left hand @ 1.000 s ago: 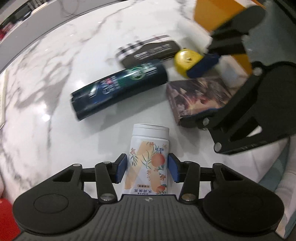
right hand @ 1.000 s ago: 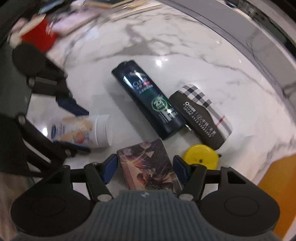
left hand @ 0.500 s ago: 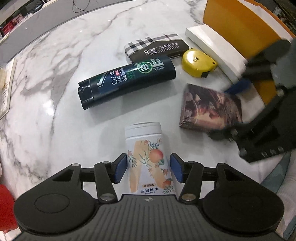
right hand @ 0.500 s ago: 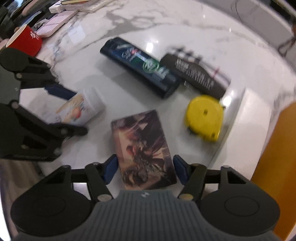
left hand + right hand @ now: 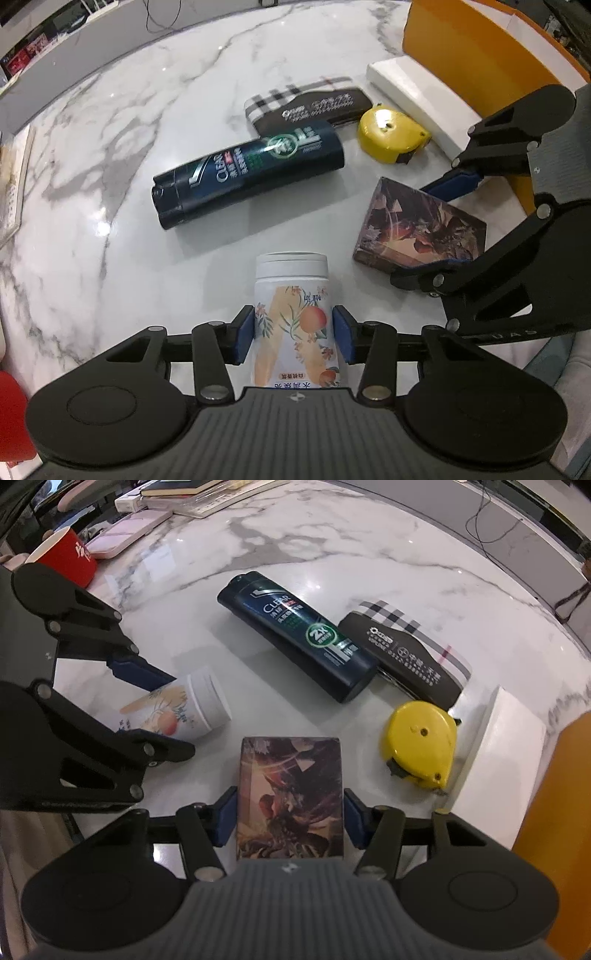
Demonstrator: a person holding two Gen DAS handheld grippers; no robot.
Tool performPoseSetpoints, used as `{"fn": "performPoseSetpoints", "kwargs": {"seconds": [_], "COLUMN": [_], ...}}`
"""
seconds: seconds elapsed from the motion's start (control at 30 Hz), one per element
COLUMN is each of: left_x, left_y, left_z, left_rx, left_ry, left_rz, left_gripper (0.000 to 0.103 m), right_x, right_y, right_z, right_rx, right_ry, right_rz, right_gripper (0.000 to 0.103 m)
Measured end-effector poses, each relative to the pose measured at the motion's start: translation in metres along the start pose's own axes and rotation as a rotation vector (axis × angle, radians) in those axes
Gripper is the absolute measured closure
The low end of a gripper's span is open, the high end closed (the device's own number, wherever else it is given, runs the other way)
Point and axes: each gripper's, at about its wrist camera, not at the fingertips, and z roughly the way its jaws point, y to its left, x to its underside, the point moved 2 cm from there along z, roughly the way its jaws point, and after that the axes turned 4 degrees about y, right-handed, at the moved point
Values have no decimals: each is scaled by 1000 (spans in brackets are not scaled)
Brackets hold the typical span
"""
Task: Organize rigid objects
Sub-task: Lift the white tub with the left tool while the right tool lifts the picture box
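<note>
The print on the black-and-plaid rectangular case (image 5: 308, 105) is motion-blurred in the left wrist view. The red paper cup (image 5: 11, 413) is cut by that view's left edge. The white floral-printed bottle (image 5: 291, 321) has its base hidden behind the gripper body.

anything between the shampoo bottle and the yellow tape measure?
Nothing between the shampoo bottle and tape measure, just bare marble, clearest in the right wrist view. The glasses case lies behind.

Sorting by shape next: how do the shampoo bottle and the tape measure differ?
The shampoo bottle is long, dark blue and printed with a label; the tape measure is short, rounded, plain yellow. The bottle touches the checked case; the tape measure sits by the white box. Both lie flat, ungripped.
</note>
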Motion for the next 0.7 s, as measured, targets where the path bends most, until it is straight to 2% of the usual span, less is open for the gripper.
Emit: {"fn": "performPoseSetpoints", "kwargs": {"seconds": [0.27,0.3,0.33,0.37,0.47,0.57,0.67,0.7], "left_x": [-7,-9,-12,-15,-23,-27,-24,-22], "left_y": [-15,-18,-23,-26,-37,-49,-56,-57], "left_z": [-35,-40,-46,-52,-65,-73,-75,-73], "left_rx": [-18,-23,-35,-46,-55,-70,-63,-56], "left_ry": [-87,-99,-108,-118,-137,-124,-79,-49], "left_rz": [22,28,45,46,68,99,120,125], "left_gripper": [54,71,97,103,103,102,92,83], "right_x": [12,14,16,18,25,34,50,55], "right_y": [-12,-13,-15,-16,-20,-25,-24,-22], "right_z": [-45,-52,-59,-68,-90,-102,-109,-109], "right_rx": [-1,2,5,10,28,33,8,-3], "right_ry": [-105,-120,-133,-149,-190,-207,-215,-217], "right_rz": [44,50,54,58,65,87,106,112], "right_gripper": [45,46,45,46,45,45,45,45]}}
